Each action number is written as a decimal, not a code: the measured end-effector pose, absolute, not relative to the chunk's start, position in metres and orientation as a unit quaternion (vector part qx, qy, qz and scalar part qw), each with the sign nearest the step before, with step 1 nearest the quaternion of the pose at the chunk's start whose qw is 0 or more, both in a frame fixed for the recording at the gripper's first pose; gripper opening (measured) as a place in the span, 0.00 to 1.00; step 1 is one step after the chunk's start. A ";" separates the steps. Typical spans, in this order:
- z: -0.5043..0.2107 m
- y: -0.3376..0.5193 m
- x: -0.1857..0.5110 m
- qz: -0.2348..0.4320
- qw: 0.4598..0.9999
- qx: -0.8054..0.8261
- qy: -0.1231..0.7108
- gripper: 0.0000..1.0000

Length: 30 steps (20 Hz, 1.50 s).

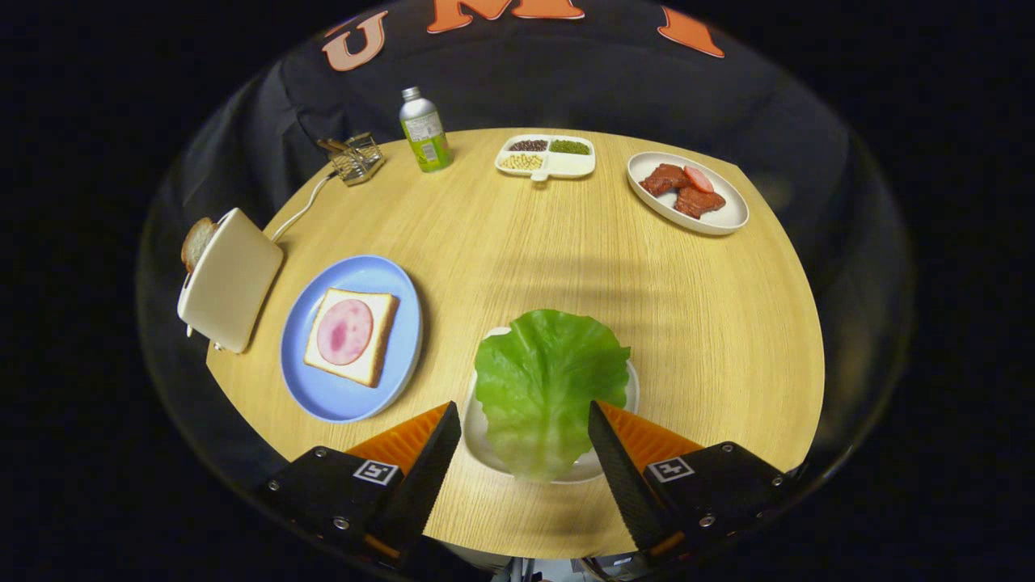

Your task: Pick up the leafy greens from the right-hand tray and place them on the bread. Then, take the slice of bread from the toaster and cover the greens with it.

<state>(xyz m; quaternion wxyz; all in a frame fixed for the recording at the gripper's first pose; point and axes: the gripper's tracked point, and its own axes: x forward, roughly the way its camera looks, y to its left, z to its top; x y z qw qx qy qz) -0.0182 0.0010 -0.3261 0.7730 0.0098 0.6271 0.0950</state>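
Tongs [524,420] open wide at the bottom of the gripper view, jaws on either side of the lettuce leaf [546,380], not touching it as far as I can tell. Leaf sits lower centre on a white tray [633,396], overhanging the tray's far rim and covering most of it. Judgement: leaf is light, thin and floppy, probably a bit slick; it will fold or drape when lifted. Best hold looks like the near end around the paler central rib, where it's stiffest; a pinch on the frilly edge could slip or tear. Target is left of centre: bread with ham slice [351,335] on a blue plate [404,311]. Toaster [230,279] at far left, beside the plate, with the second bread slice [196,241] sticking out of its slot; cord runs off toward the upper left. Upper part of the frame: green bottle [425,132], divided dish of beans and grains [547,155], oval plate of meat [688,192], small wire rack [354,159]. Bottle has a label but the print is too small to read. Square marker tags on the tong bodies, no legible writing.
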 end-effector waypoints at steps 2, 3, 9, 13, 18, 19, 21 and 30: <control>-0.338 -0.002 -0.017 0.084 0.766 0.001 0.637 0.95; -0.345 -0.004 -0.017 0.075 0.763 -0.002 0.642 0.95; -0.370 -0.004 -0.016 0.053 0.751 -0.002 0.658 0.91; -0.374 -0.004 -0.016 0.047 0.754 -0.004 0.656 0.88; -0.376 -0.006 -0.013 0.046 0.760 0.001 0.649 0.84; -0.375 -0.006 -0.013 0.045 0.762 0.002 0.646 0.77; -0.376 -0.008 -0.012 0.046 0.764 0.001 0.643 0.58; -0.373 0.000 -0.011 0.054 0.767 0.000 0.640 0.11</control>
